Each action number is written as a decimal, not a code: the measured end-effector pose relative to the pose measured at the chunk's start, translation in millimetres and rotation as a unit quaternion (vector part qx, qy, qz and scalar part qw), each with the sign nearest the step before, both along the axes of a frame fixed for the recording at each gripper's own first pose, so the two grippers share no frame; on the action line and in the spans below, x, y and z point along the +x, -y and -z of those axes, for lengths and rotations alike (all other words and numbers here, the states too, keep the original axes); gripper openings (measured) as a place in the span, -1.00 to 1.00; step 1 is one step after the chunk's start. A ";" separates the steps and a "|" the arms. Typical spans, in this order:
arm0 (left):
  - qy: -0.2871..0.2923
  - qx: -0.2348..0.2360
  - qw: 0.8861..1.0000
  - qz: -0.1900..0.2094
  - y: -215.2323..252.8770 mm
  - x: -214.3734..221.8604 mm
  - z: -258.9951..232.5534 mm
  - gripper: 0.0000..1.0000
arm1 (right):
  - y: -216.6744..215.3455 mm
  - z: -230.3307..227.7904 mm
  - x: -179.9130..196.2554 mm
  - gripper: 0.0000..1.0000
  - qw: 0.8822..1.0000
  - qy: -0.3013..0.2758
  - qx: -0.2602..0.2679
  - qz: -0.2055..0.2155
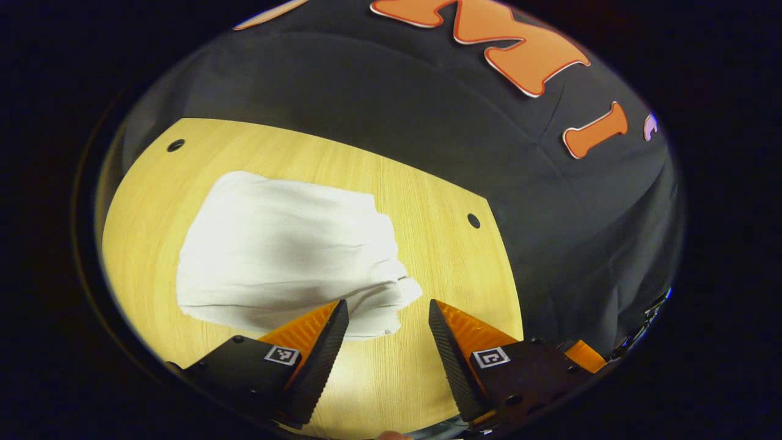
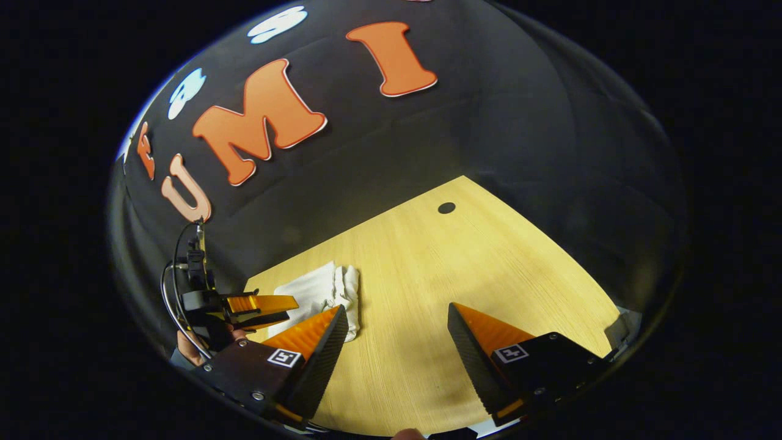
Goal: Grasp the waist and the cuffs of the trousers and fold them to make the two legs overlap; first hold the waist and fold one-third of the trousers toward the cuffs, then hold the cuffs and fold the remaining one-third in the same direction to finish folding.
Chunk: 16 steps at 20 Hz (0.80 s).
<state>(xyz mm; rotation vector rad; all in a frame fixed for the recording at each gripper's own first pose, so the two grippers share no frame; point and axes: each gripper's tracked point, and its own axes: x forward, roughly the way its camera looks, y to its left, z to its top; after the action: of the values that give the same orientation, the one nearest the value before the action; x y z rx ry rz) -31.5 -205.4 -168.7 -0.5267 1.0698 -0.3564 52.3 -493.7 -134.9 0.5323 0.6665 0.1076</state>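
White trousers (image 1: 287, 256) lie folded into a compact rectangle on the wooden table (image 1: 427, 201); a bunched end points toward me at the right. My left gripper (image 1: 388, 311) hovers open just short of that bunched end, with nothing between its fingers. In the right gripper view the same folded trousers (image 2: 317, 290) lie far off at the left of the table (image 2: 464, 269). My right gripper (image 2: 397, 318) is open over bare wood, well to the right of the cloth. The left gripper (image 2: 269, 308) also appears there at the left, held by a hand, beside the trousers.
Black cloth walls close off the table on the far sides. Small dark holes (image 1: 473, 220) (image 1: 175, 145) (image 2: 446, 208) mark the tabletop near its corners. A cable (image 2: 174, 287) loops behind the left gripper.
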 end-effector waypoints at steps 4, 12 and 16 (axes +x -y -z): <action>0.049 0.036 0.997 -0.048 -56.6 -25.5 -35.7 0.94 | -18.1 -22.2 8.6 0.97 0.997 0.046 -0.032 -0.047; 0.207 0.176 0.957 -0.097 -134.9 -30.8 -141.4 0.97 | -67.5 -98.0 21.1 0.97 0.981 0.155 -0.078 -0.081; 0.313 0.235 0.908 -0.147 -164.3 -33.5 -196.7 0.96 | -87.2 -137.6 23.4 0.97 0.969 0.209 -0.111 -0.077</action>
<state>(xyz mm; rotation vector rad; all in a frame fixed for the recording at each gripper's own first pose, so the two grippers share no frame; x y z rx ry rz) -65.0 -41.1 28.0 -0.1094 0.4114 0.0176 75.7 -406.5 2.7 0.2284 0.3007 0.2789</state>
